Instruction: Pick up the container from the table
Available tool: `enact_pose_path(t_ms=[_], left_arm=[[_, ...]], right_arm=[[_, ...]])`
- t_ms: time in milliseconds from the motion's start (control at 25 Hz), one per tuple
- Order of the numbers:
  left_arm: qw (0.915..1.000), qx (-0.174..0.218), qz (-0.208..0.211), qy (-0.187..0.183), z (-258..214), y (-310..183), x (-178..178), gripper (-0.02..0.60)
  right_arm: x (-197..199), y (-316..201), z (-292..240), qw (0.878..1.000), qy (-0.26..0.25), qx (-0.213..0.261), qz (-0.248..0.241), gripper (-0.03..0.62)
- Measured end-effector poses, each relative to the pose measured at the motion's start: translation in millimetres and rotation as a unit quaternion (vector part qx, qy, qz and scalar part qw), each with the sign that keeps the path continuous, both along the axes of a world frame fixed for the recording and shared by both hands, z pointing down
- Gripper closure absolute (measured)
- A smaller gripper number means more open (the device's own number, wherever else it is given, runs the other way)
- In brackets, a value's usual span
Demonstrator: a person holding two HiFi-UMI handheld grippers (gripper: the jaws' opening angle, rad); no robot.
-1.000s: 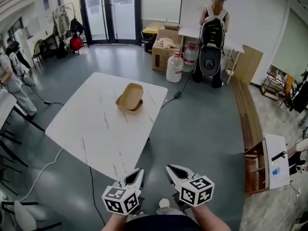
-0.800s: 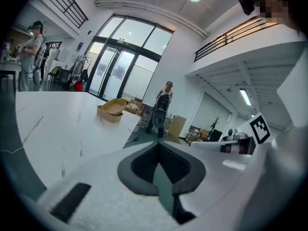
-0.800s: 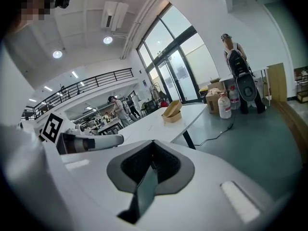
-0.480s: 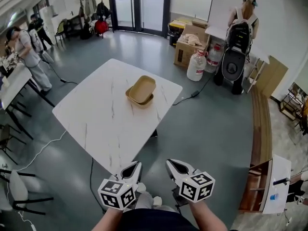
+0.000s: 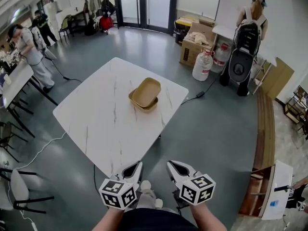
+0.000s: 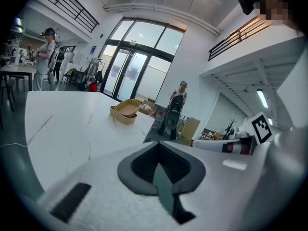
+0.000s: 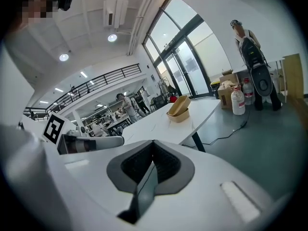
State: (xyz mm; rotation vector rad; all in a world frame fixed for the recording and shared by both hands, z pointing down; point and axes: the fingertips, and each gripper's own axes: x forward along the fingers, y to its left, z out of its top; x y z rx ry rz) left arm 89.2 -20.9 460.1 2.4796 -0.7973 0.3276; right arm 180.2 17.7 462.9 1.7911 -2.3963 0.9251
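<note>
A tan, shallow container [image 5: 146,94], apparently two nested trays, sits on the far right part of the white marble table [image 5: 101,124]. In the left gripper view the container [image 6: 126,110] lies far ahead on the table; in the right gripper view the container [image 7: 179,108] is also far off. My left gripper [image 5: 136,166] and right gripper [image 5: 171,165] are side by side just short of the table's near corner, well away from the container. Both have their jaws together with nothing between them, as the left gripper [image 6: 158,144] and right gripper [image 7: 153,142] show in their own views.
A person with a backpack [image 5: 249,30] stands at a back table beside cardboard boxes [image 5: 197,44] and a water jug [image 5: 202,65]. Other people [image 5: 29,47] stand at the far left by another table. Cables [image 5: 33,155] run over the grey floor; a chair [image 5: 19,191] stands at lower left.
The table and container have come nearer and shifted right in the head view as I moved forward. Both grippers stay together, low in the view, with jaws unchanged.
</note>
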Motion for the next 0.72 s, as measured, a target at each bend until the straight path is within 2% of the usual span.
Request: enact_pose_path(t_ms=[240, 440, 720], left_arm=[[1.0, -0.001, -0.003, 0.007, 0, -44, -1, 0.581], [0.9995, -0.012, -0.025, 0.016, 0, -86, -21, 0.581], [0.9993, -0.009, -0.032, 0.016, 4, -131, -41, 0.581]], right_arm=[[5, -46, -2, 1.0, 0.009, -0.007, -0.001, 0.592], [-7, -94, -4, 0.999, 0.026, -0.014, -0.024, 0.592], [-31, -155, -1, 0.998, 0.045, -0.022, -0.048, 0.592]])
